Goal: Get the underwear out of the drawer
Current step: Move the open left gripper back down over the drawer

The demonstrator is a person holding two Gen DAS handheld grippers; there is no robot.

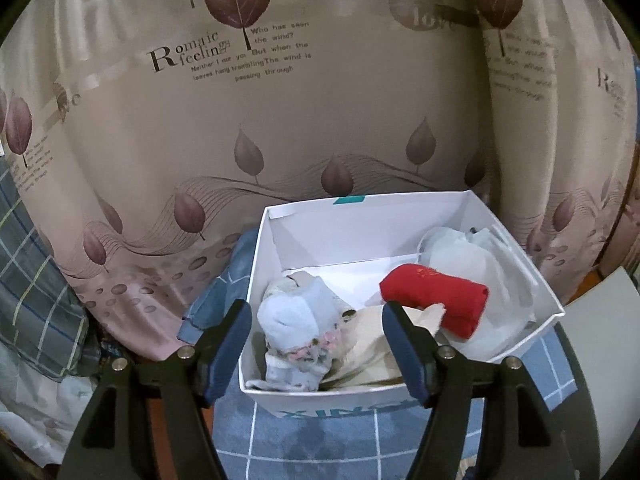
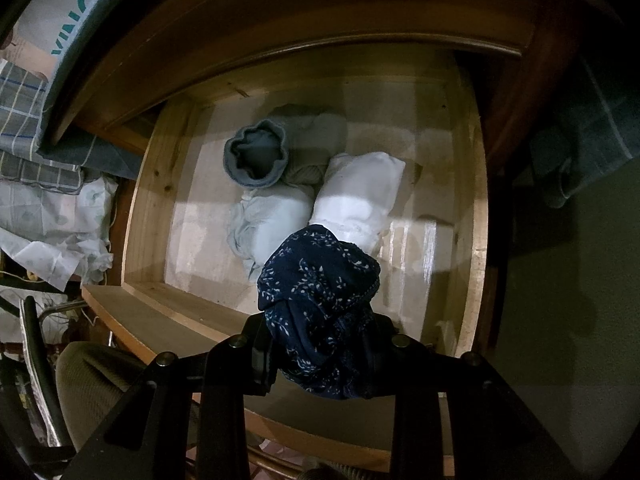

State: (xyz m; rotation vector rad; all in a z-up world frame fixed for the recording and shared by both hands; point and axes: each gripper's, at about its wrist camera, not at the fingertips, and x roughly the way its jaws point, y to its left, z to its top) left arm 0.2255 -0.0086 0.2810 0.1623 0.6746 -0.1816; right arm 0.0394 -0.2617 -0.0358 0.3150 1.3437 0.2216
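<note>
- Over the open wooden drawer [image 2: 152, 200], the right claw [image 2: 320, 364] is clenched on a navy floral underwear roll [image 2: 320, 300].
- Left claw [image 1: 316, 340] is released and empty above the white box [image 1: 400, 400]; pale blue roll [image 1: 296, 320] at 9 o'clock, red roll [image 1: 436, 300] at 2.
- Risk imo: the grip only pinches the roll's end, so it could unroll and drop back.

navy floral underwear [image 2: 320, 300] bunched up above the open wooden drawer [image 2: 152, 200] — grey [image 2: 256, 156], pale blue [image 2: 272, 228] & white [image 2: 360, 192] rolls clustered on drawer floor.
</note>
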